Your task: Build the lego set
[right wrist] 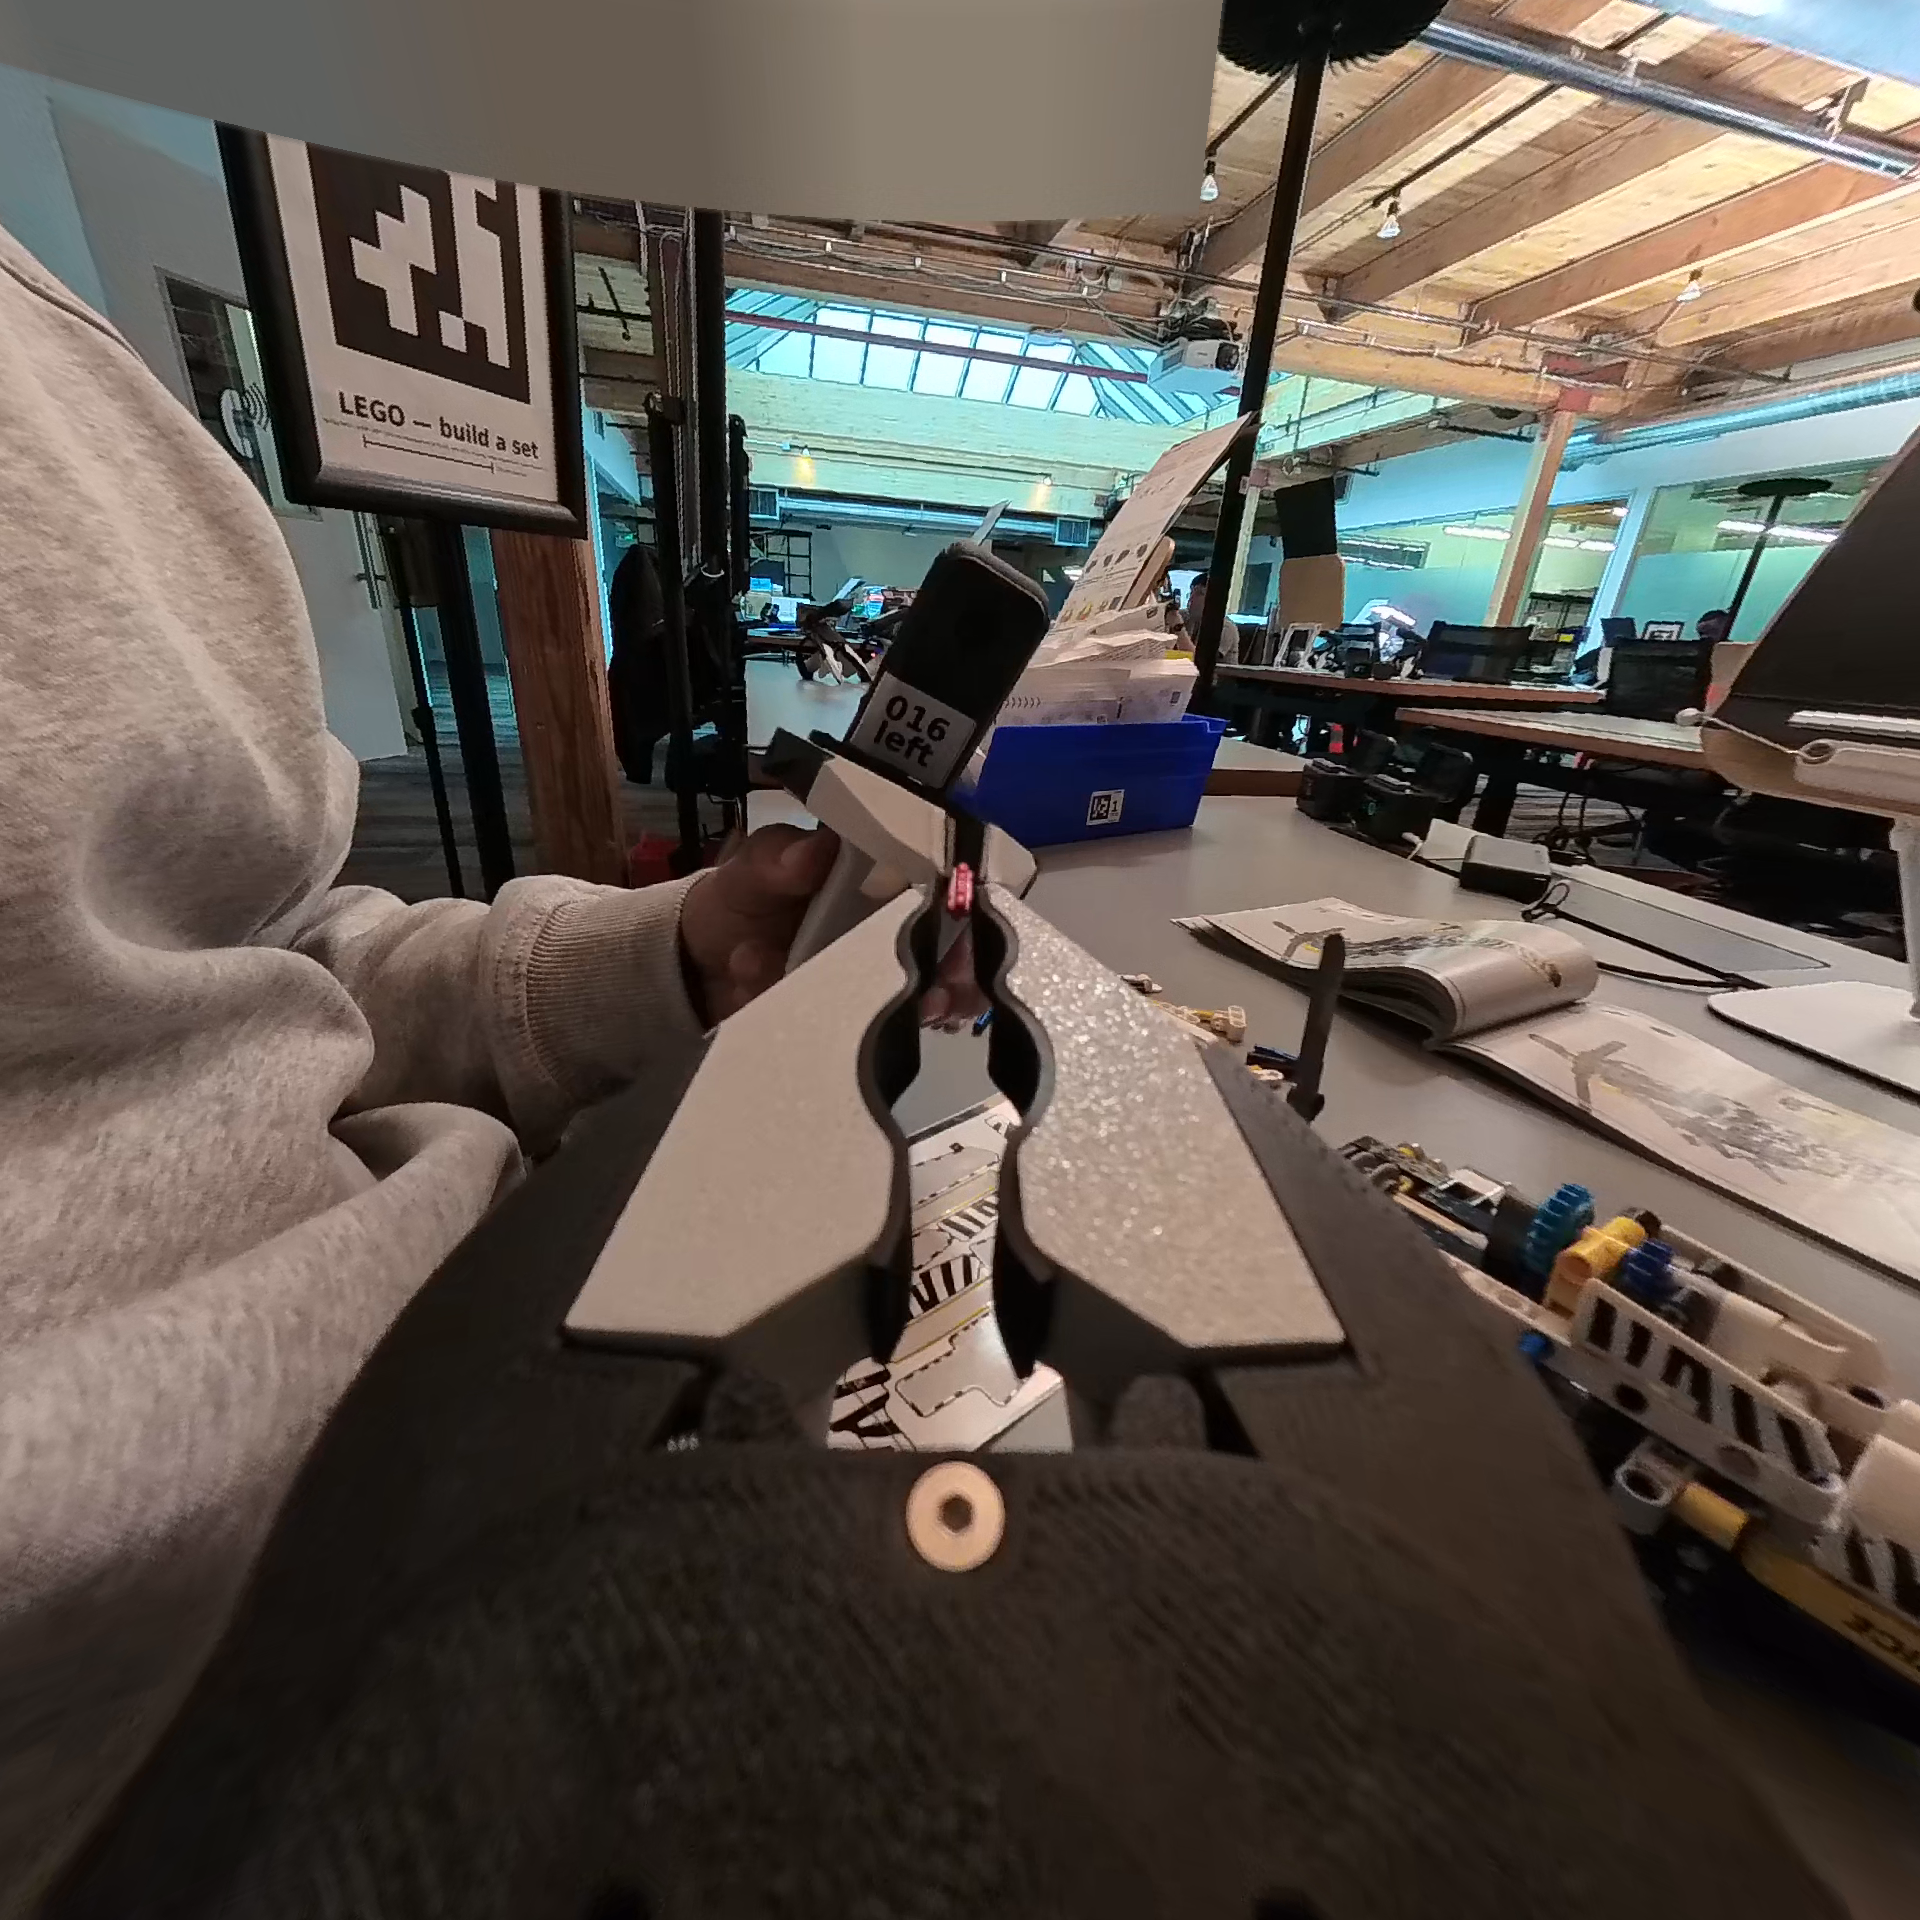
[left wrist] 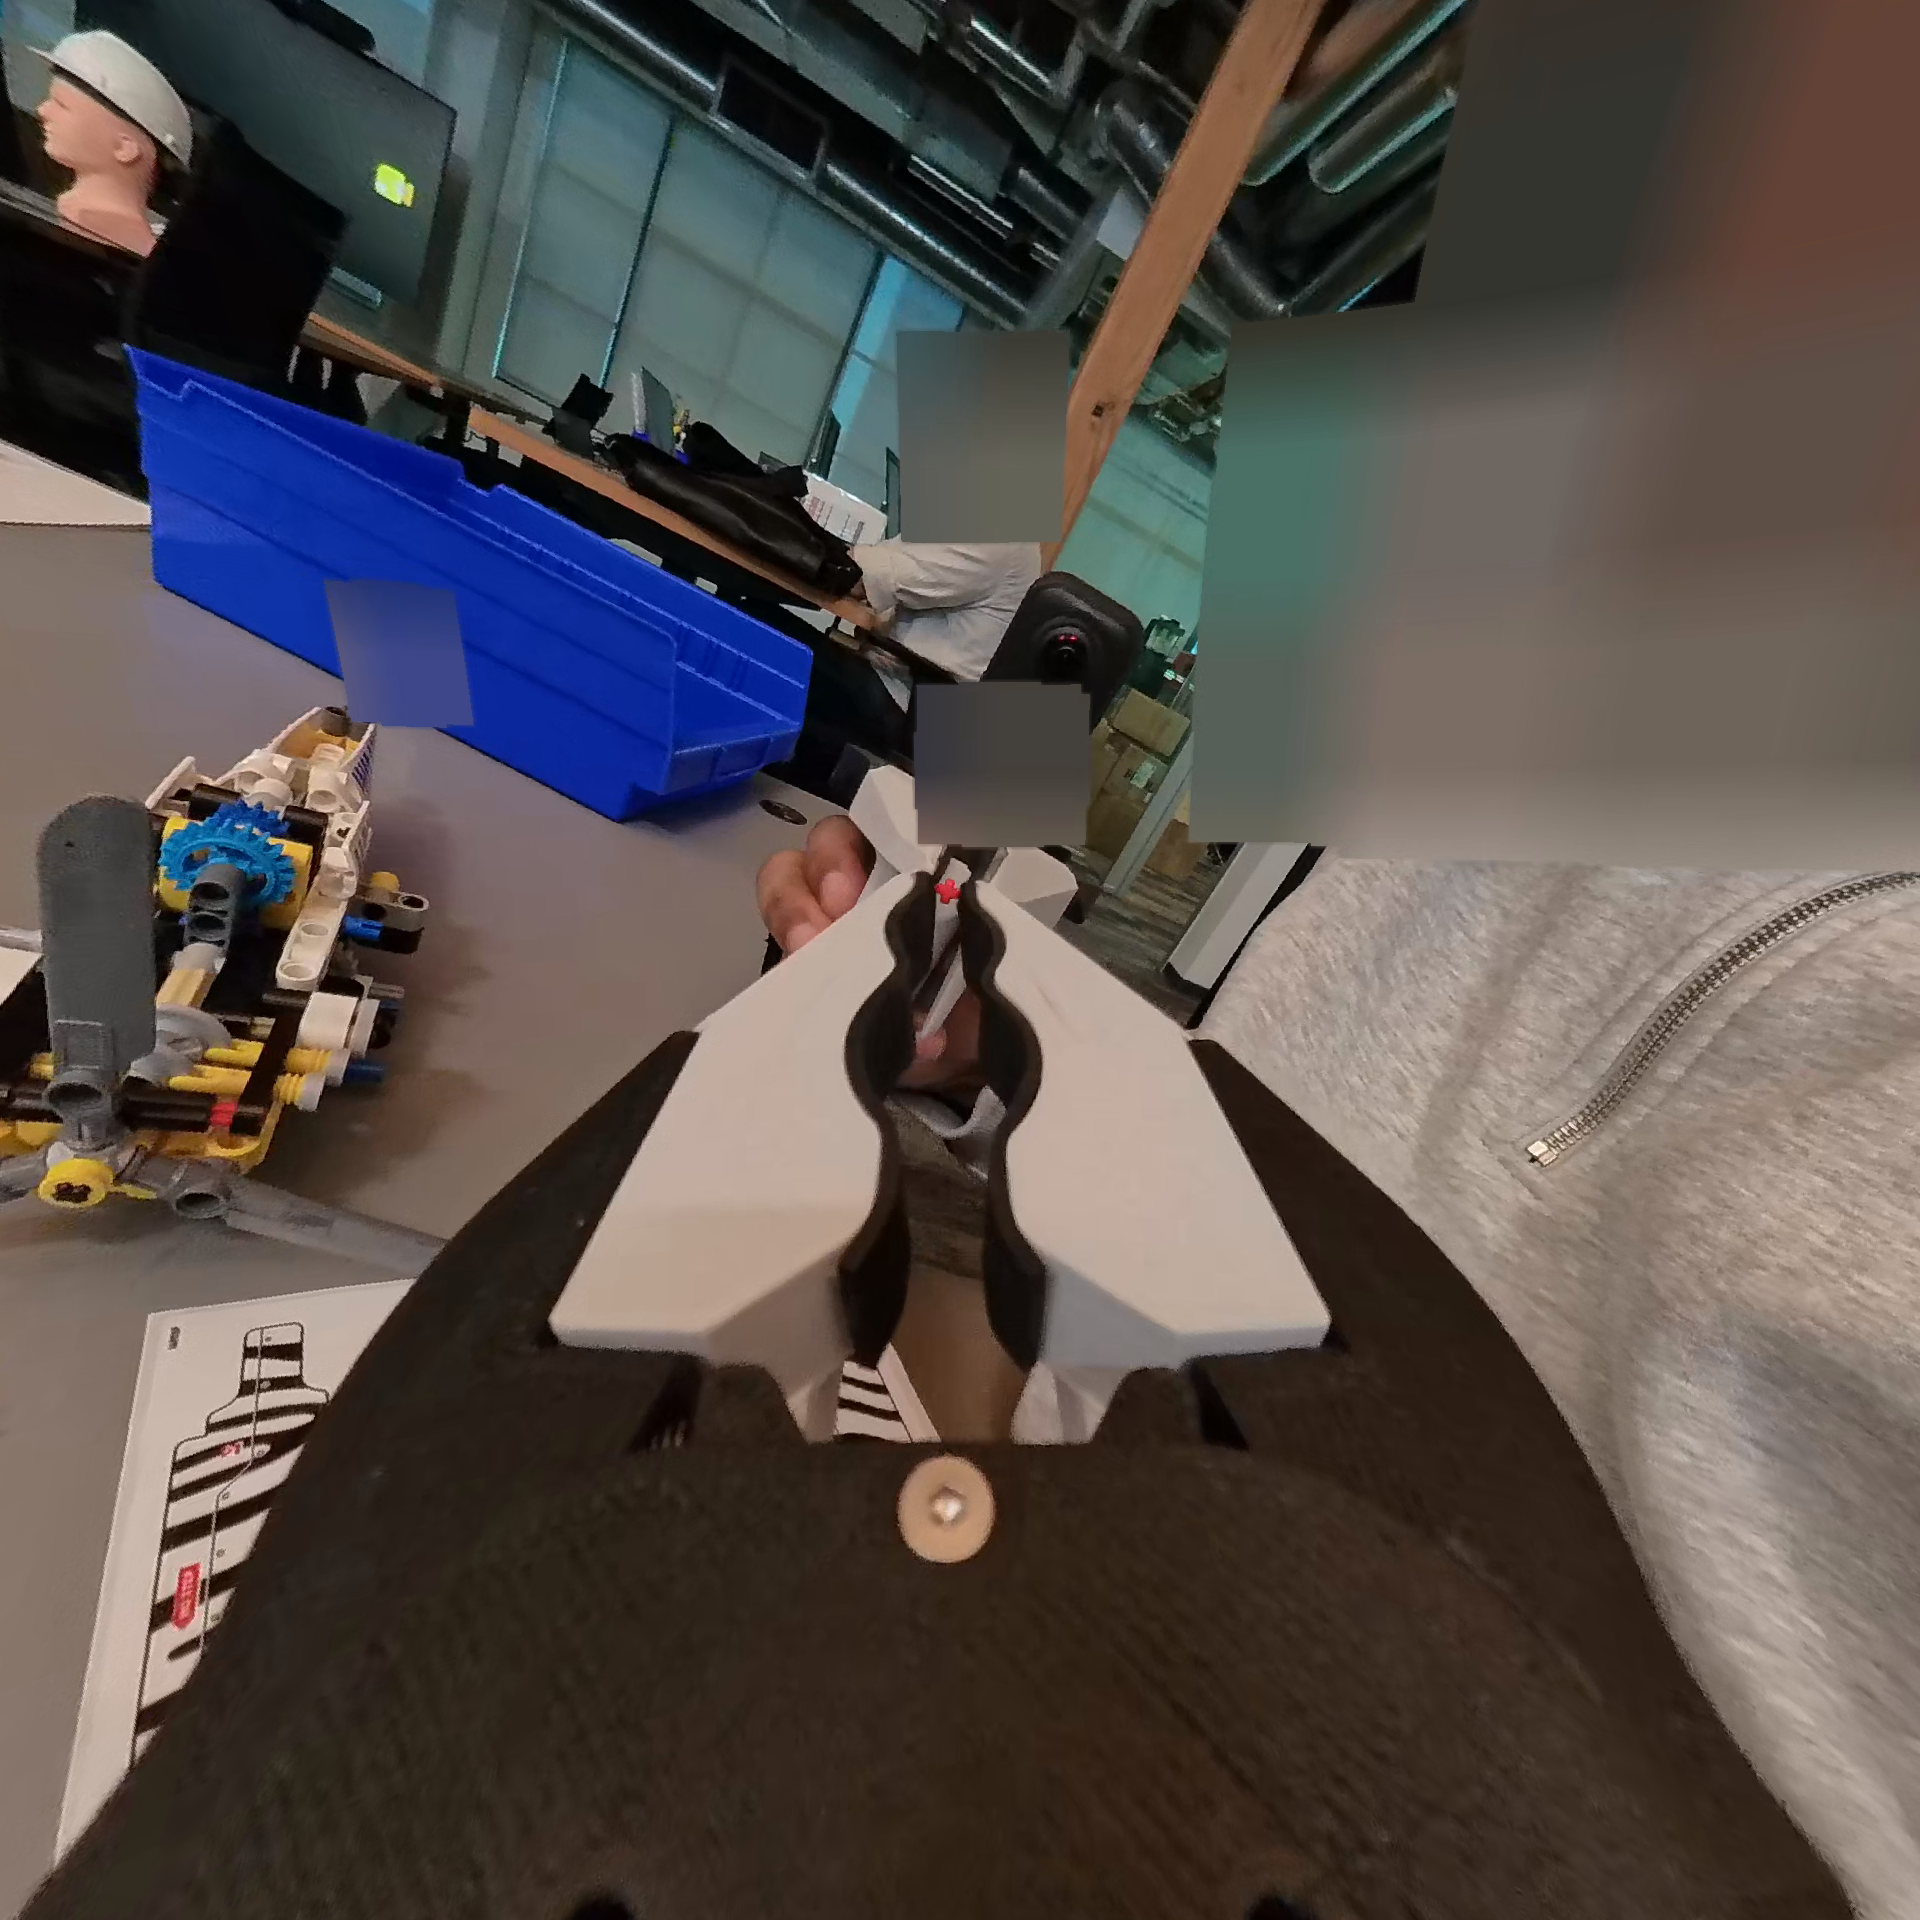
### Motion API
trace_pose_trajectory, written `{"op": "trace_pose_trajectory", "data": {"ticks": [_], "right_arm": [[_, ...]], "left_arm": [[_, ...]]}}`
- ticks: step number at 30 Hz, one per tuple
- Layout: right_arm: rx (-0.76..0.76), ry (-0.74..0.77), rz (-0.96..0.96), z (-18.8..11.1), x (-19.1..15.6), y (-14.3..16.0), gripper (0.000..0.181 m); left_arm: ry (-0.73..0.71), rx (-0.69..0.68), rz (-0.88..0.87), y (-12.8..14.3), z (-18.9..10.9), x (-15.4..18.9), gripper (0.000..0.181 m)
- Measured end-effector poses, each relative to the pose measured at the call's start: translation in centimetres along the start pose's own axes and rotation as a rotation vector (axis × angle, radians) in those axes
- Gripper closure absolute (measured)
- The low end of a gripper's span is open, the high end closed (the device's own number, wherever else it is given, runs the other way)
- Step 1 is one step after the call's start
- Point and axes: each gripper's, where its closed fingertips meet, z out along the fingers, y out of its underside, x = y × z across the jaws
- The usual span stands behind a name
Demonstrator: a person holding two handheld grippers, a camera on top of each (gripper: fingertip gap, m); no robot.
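My left gripper [left wrist: 945, 885] and right gripper [right wrist: 961, 883] are held up above the table, tip to tip. Both look shut on one small red piece, which shows at the tips in the left wrist view [left wrist: 945, 891] and in the right wrist view [right wrist: 961, 891]. The right gripper's white body [left wrist: 883, 821] and the hand holding it appear behind the left tips. The left gripper's body [right wrist: 883, 821] appears behind the right tips. A partly built yellow, white and black lego model [left wrist: 208, 987] lies on the grey table; it also shows in the right wrist view [right wrist: 1683, 1351].
A striped sticker sheet [left wrist: 208, 1507] lies on the table under the grippers [right wrist: 956, 1299]. A blue bin [left wrist: 468, 603] stands at the table's far side [right wrist: 1091, 769]. An open instruction booklet [right wrist: 1455, 987] and a monitor stand [right wrist: 1818, 1029] lie right. A person's grey sweater [left wrist: 1558, 1247] is close. The grippers are tip to tip, or close to it.
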Motion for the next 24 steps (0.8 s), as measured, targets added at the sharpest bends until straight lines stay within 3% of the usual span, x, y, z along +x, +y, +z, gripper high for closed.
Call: {"op": "trace_pose_trajectory", "data": {"ticks": [24], "right_arm": [[0.005,0.051,-0.028,0.07,0.59,-0.03,0.18]], "left_arm": [[0.013,0.067,-0.03,-0.33,0.03,-0.46,0.18]]}}
